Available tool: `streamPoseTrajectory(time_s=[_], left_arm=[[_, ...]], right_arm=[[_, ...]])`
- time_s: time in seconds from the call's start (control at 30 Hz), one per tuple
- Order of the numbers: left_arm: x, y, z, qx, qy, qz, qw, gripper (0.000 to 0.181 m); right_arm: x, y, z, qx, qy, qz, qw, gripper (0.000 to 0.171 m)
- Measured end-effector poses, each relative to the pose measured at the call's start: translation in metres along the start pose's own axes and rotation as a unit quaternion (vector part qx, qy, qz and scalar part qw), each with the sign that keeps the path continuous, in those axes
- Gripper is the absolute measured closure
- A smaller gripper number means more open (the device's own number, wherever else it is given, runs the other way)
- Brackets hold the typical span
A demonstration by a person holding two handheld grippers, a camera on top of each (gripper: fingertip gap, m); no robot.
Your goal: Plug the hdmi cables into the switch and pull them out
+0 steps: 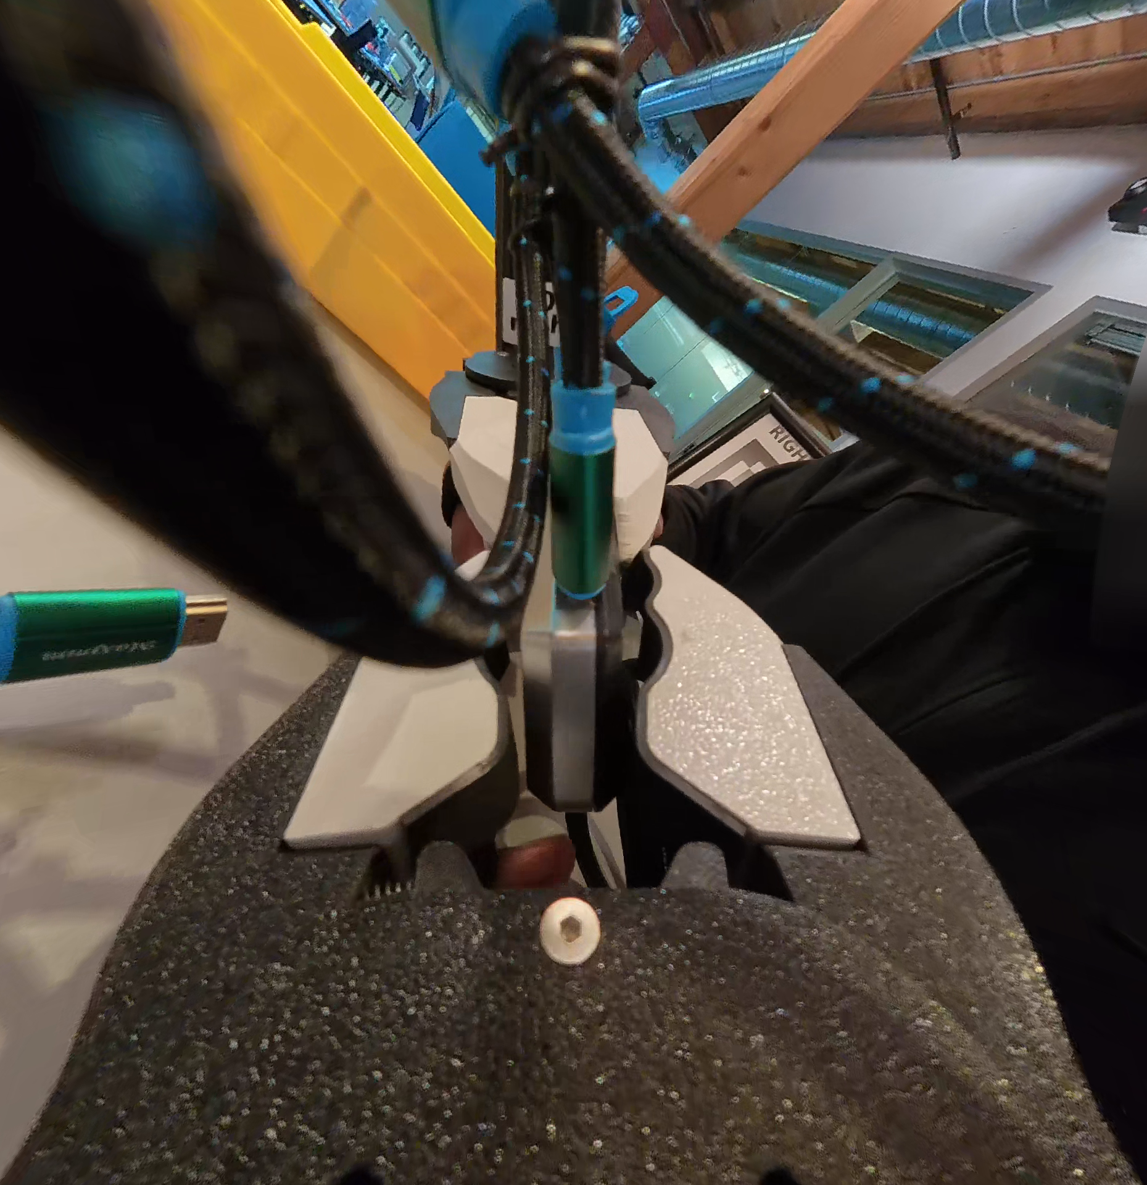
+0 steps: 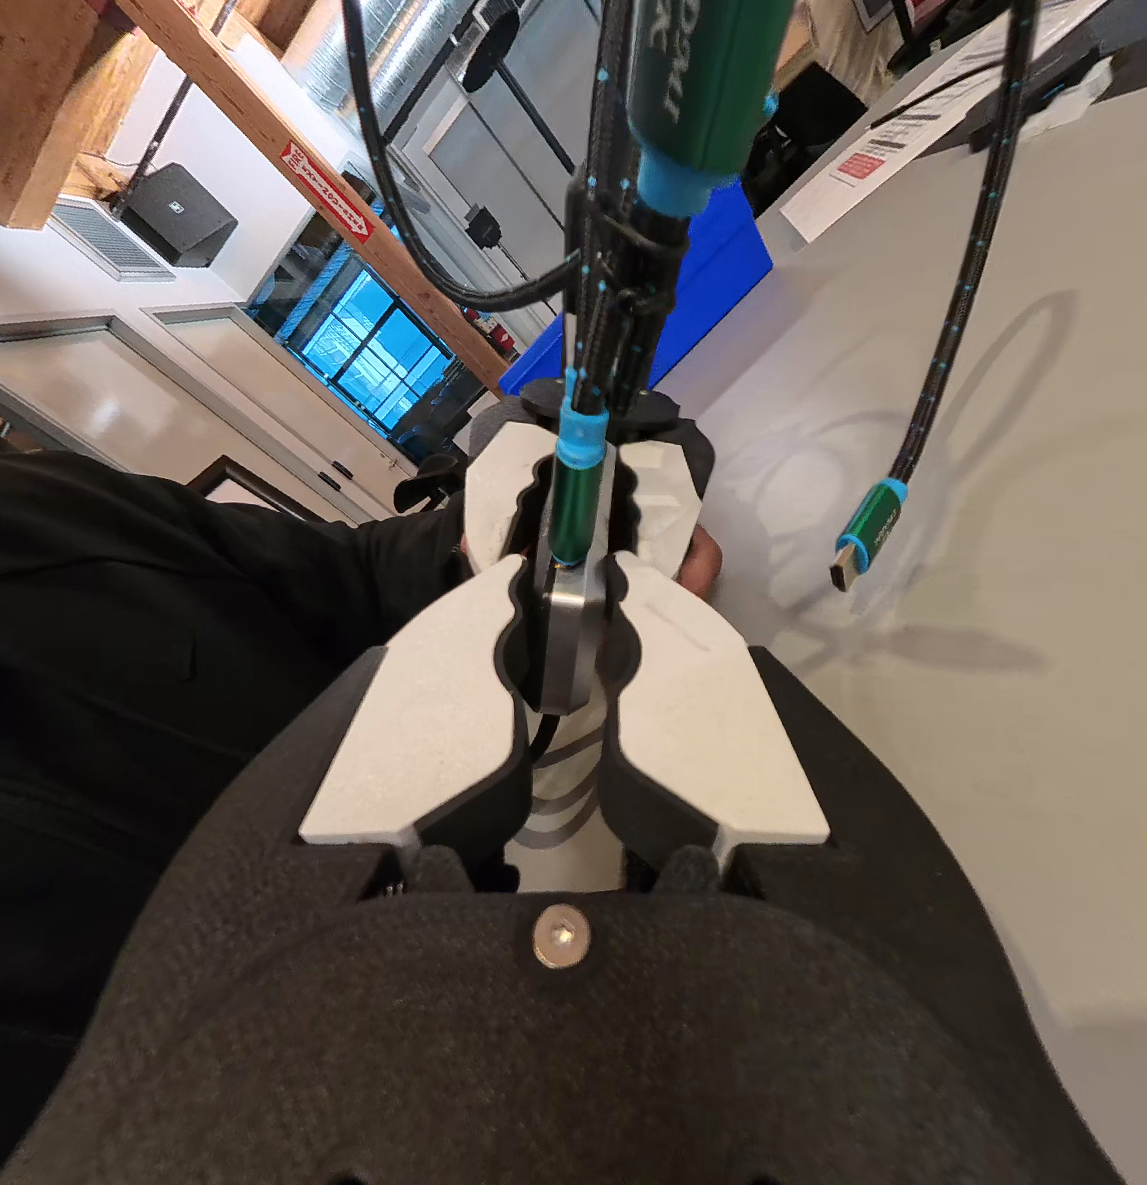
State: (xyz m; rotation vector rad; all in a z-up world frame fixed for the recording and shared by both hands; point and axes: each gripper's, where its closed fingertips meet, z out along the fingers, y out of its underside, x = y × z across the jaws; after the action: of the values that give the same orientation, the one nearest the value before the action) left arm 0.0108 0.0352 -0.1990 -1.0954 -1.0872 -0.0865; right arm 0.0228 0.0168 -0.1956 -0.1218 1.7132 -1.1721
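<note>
A thin grey switch (image 1: 567, 705) is held edge-on in the air between my two grippers, which face each other. My left gripper (image 1: 567, 577) is shut on one end of it. My right gripper (image 2: 567, 571) is shut on the other end of the switch (image 2: 567, 641). One green HDMI plug (image 1: 581, 513) with a blue collar sits in the switch's edge; it also shows in the right wrist view (image 2: 574, 506). A loose green plug (image 1: 96, 631) hangs free beside them, also seen in the right wrist view (image 2: 869, 532). The black braided cables (image 1: 782, 308) run off in a tied bundle.
A white table (image 2: 942, 705) lies behind, with a blue box (image 2: 718, 276) and papers (image 2: 878, 154) on it. A yellow bin (image 1: 340, 192) stands at the back. A person's black sleeve (image 1: 942, 641) is close by. A third green plug (image 2: 692, 83) hangs blurred near the right camera. Left and right tips are no more than a few centimetres apart.
</note>
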Motion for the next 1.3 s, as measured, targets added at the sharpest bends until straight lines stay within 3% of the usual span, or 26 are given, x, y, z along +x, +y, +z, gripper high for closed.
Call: streamPoseTrajectory(time_s=[0.13,0.23,0.33,0.4,0.7,0.87,0.93,1.0,1.17,1.3], left_arm=[[-0.009,0.001,-0.005,-0.012,-0.034,0.011,0.999,0.160],[-0.006,0.004,-0.003,-0.024,-0.026,0.015,0.999,0.160],[-0.003,0.009,0.002,-0.039,-0.022,0.026,0.999,0.156],[-0.004,0.011,0.003,-0.043,-0.026,0.027,0.998,0.156],[-0.005,0.007,0.005,-0.024,-0.030,0.023,0.999,0.155],[-0.001,0.014,0.002,-0.060,-0.016,0.032,0.998,0.155],[0.014,0.043,0.004,-0.147,0.020,0.060,0.987,0.158],[0.029,0.054,0.015,-0.159,0.043,0.081,0.983,0.158],[0.015,0.044,0.009,-0.146,0.027,0.046,0.988,0.159],[0.014,0.040,-0.011,-0.150,0.036,0.051,0.987,0.158]], right_arm=[[0.012,-0.010,-0.014,0.003,0.033,-0.023,0.999,0.147],[0.008,-0.023,-0.023,0.031,0.013,-0.005,0.999,0.145],[0.011,-0.013,-0.018,0.001,0.023,-0.008,1.000,0.146],[0.007,-0.011,-0.016,0.003,0.018,-0.018,1.000,0.158],[0.007,-0.024,-0.015,0.080,0.019,-0.003,0.997,0.161],[0.005,-0.022,-0.016,0.063,0.004,0.006,0.998,0.159],[0.025,-0.059,-0.053,0.161,0.029,0.050,0.985,0.160],[0.041,-0.075,-0.089,0.184,0.075,0.029,0.980,0.160],[0.041,-0.046,-0.060,0.078,0.144,-0.031,0.986,0.160],[0.067,-0.042,-0.073,0.085,0.200,-0.001,0.976,0.160]])
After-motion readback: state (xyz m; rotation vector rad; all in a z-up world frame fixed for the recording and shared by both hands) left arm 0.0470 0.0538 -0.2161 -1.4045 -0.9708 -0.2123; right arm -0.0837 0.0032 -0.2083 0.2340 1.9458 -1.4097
